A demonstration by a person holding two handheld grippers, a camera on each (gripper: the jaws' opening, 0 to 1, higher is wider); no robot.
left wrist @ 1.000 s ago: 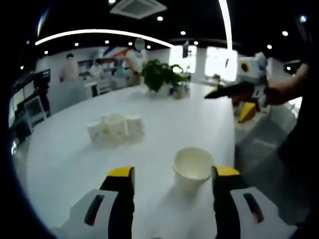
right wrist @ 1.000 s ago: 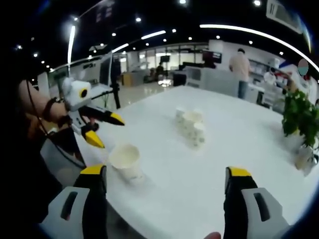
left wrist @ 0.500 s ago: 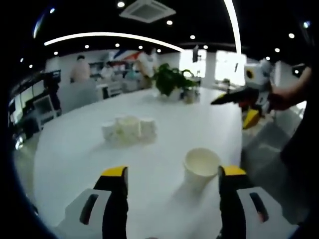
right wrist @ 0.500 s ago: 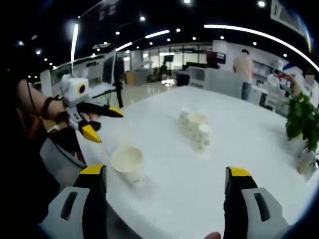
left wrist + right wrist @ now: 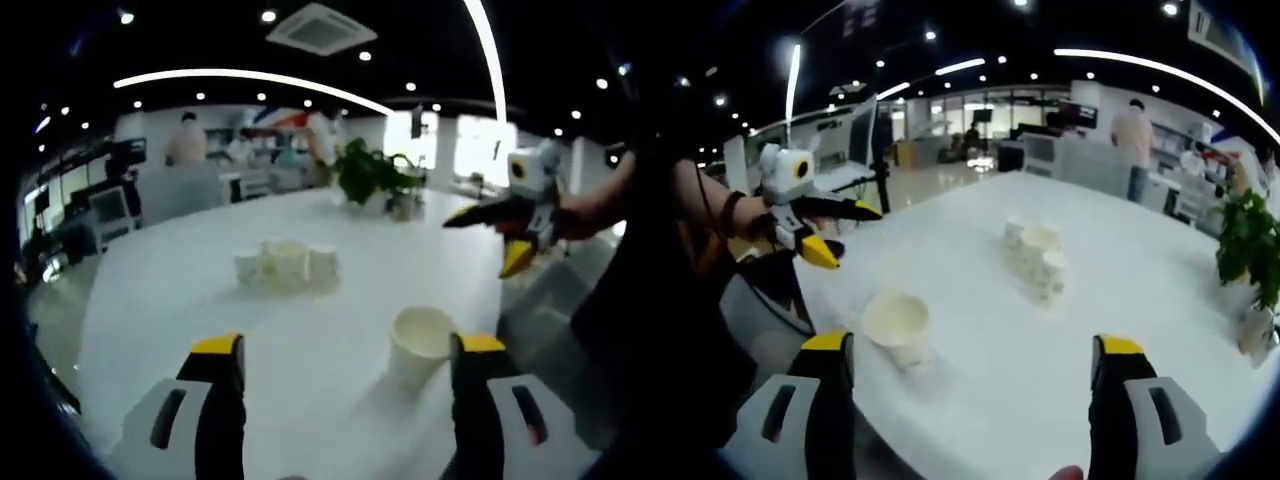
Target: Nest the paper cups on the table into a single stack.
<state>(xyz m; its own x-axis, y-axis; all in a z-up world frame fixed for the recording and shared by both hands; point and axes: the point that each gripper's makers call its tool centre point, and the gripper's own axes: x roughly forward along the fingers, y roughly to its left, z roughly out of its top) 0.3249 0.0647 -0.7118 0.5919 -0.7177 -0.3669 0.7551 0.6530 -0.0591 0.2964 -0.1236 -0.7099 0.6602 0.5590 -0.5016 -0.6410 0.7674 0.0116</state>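
Open office, dark ceiling with strip lights (bright windows behind).

single paper cup: white, upright, mouth up, empty, near worktop edge | cluster of paper cups: white, several, touching, mid-worktop, well apart from single cup; orientation unclear

Counter, white, long. Carried: one open paper cup upright near its edge; cluster of paper cups at mid-surface; potted plant at the far end.
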